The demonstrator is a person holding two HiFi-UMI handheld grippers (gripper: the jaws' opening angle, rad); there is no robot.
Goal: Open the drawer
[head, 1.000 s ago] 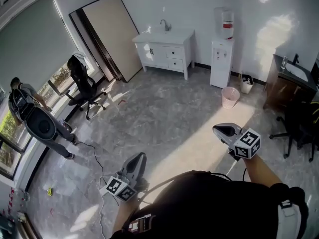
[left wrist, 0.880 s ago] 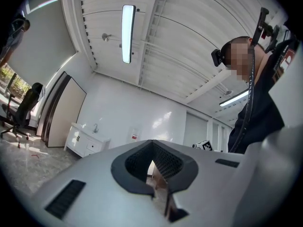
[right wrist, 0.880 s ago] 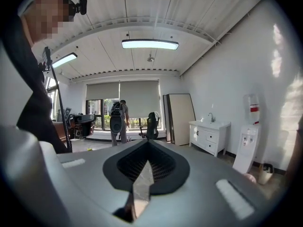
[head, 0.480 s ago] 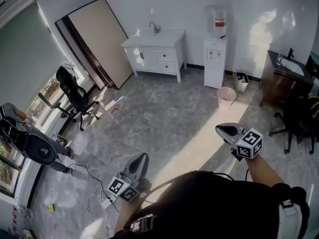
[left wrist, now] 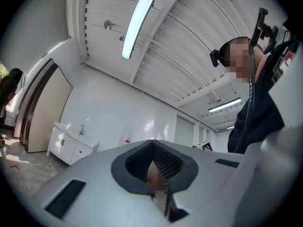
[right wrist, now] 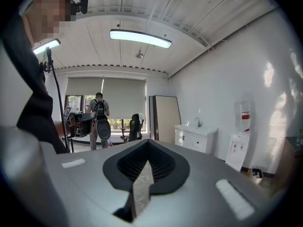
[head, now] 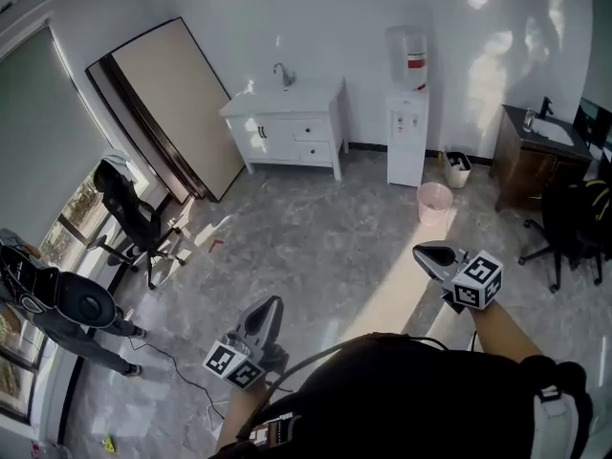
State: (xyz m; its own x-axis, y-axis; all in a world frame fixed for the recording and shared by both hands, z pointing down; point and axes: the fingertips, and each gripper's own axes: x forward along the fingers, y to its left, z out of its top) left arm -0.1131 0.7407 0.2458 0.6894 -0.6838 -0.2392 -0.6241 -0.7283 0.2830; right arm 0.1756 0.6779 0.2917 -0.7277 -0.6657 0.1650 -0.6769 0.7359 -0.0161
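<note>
My left tongs point(head: 271, 306) and right tongs point(head: 424, 252) are both closed, holding nothing. The drawer point(head: 312, 131) sits flush in the cabinet point(head: 252, 134) at upper centre, long axis left-right, front facing me.

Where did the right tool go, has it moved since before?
Yes. The right tool went forward: it is closer to the pink bin than before.
</note>
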